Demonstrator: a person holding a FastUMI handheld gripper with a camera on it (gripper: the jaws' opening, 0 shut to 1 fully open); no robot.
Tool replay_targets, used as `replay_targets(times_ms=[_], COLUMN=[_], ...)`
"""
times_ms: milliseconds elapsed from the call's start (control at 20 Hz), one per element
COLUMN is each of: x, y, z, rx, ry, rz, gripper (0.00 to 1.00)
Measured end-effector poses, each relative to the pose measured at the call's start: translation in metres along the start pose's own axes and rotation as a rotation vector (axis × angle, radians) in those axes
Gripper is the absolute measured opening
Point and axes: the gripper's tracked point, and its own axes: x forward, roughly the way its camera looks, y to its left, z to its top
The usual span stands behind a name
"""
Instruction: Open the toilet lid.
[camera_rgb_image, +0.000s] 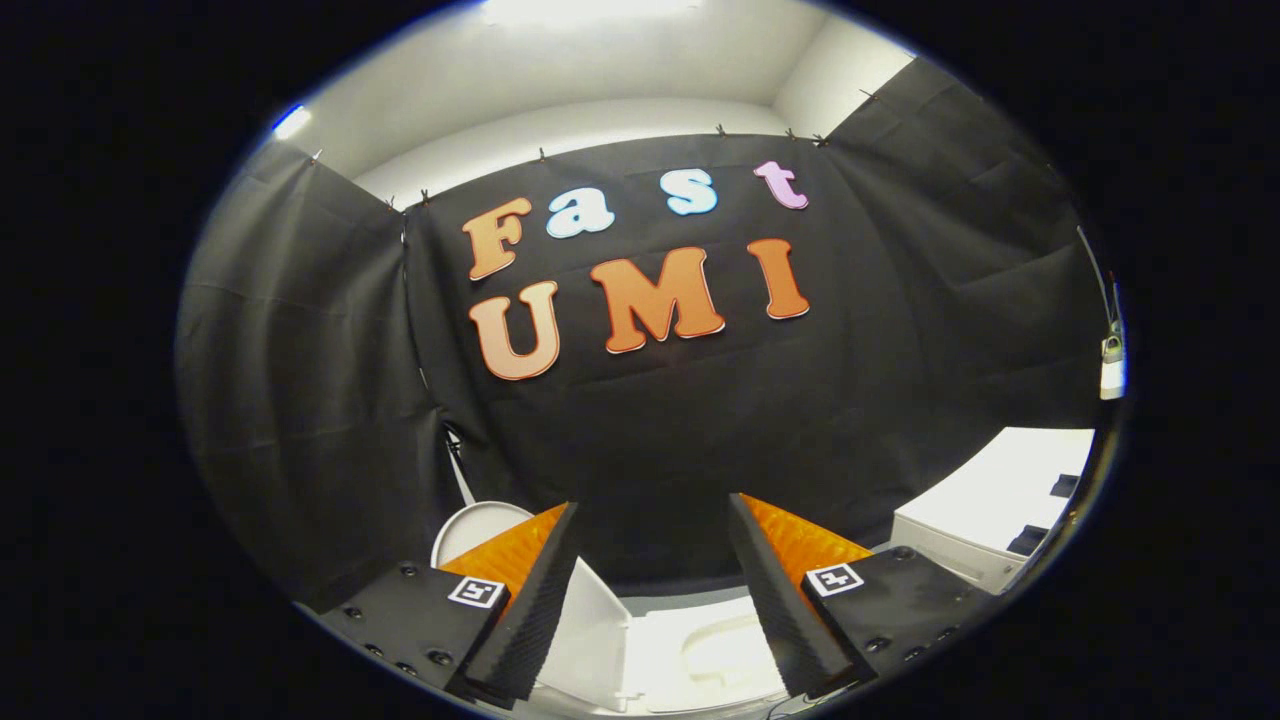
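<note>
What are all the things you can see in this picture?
Toilet lid: one, white, raised upright behind the left finger, against the black cloth.
Toilet: one, white, low between the fingers, its seat showing.
Black cloth wall: one, black, hung behind everything.
White box-like unit: one, white with small dark patches, beyond the right finger; what it is I cannot tell.
Ceiling light: one, bright white, overhead.
Gripper: one, fingers spread apart, holding nothing, above the toilet.

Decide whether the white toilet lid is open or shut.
Open: the white toilet lid stands raised behind the left finger, the bowl exposed between the open gripper fingers.
</note>
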Motion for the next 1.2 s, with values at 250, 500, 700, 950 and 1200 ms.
replay_targets(times_ms=[250, 500, 700, 950, 1200], x=[-0.015, -0.03, -0.045, -0.055, -0.06], y=[-0.043, -0.048, -0.047, -0.051, -0.049], z=[0.009, 0.01, -0.011, -0.022, -0.025], rx=[-0.011, -0.144, -0.196, -0.175, -0.228], ry=[-0.043, -0.103, -0.087, -0.058, -0.056], rz=[-0.064, -0.055, -0.024, -0.02, -0.012], gripper=[0.96, 0.98, 0.98, 0.98, 0.98])
